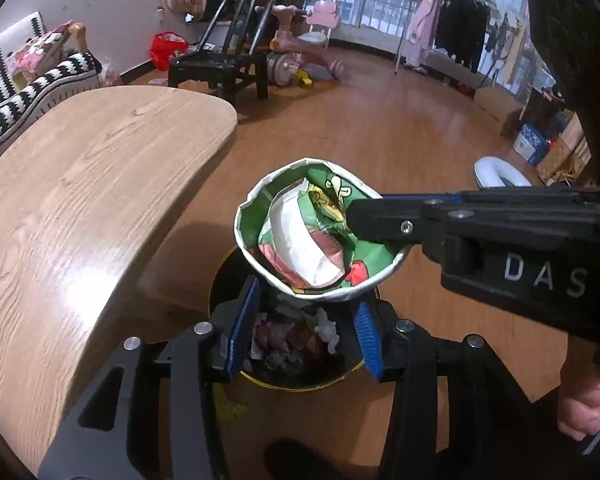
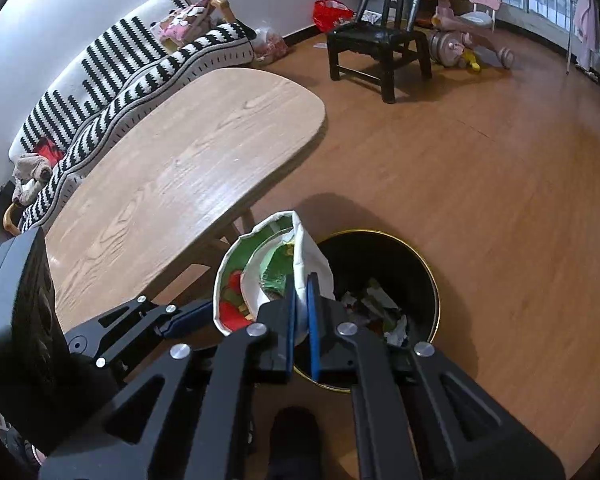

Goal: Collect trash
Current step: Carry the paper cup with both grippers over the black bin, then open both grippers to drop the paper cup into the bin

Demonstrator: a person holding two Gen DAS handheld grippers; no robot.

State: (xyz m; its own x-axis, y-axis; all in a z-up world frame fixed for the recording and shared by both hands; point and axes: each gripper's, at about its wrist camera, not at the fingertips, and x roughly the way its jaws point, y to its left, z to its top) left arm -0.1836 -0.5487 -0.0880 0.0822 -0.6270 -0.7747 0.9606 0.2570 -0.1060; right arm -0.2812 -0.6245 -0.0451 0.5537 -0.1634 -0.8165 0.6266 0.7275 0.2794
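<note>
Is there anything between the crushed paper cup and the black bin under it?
Nothing visible: the crushed green-and-white paper cup, pinched by the right gripper, hangs over the open black gold-rimmed trash bin. The left gripper is open, beside the cup.

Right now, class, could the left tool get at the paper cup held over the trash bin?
Probably yes: the left tool is open with the paper cup just ahead between its fingers; only the right tool, clamped on the rim, is nearby.

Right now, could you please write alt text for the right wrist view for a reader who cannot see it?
The right hand-held gripper pinches the rim of a crumpled green-and-white paper cup above a black trash bin already holding scraps. The left hand-held gripper reaches in beside the cup, and a wooden table stands behind.
</note>
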